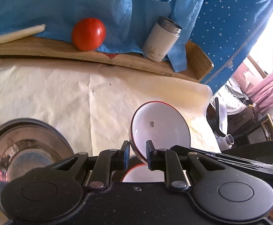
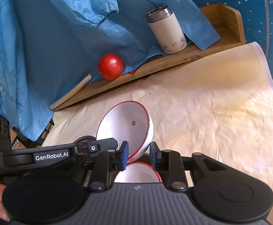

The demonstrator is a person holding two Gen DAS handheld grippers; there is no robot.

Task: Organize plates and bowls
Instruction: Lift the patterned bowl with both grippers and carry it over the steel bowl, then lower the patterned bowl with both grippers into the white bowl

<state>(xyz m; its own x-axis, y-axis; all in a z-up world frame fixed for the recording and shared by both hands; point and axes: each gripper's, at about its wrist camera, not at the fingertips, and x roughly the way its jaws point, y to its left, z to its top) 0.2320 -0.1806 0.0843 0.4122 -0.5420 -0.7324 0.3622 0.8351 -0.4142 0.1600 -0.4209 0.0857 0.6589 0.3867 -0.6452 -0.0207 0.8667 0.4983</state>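
Both grippers are pinching one tilted white bowl by its red rim — left gripper and right gripper narrowly parted around it — above another bowl on the worktop.

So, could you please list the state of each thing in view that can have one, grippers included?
upper bowl: lifted, tilted, empty
lower bowl: upright beneath it, mostly hidden
steel bowl: upright, empty
flask: standing, no cap on
tomato: whole
left gripper: shut on the upper bowl's rim
right gripper: shut on the same rim
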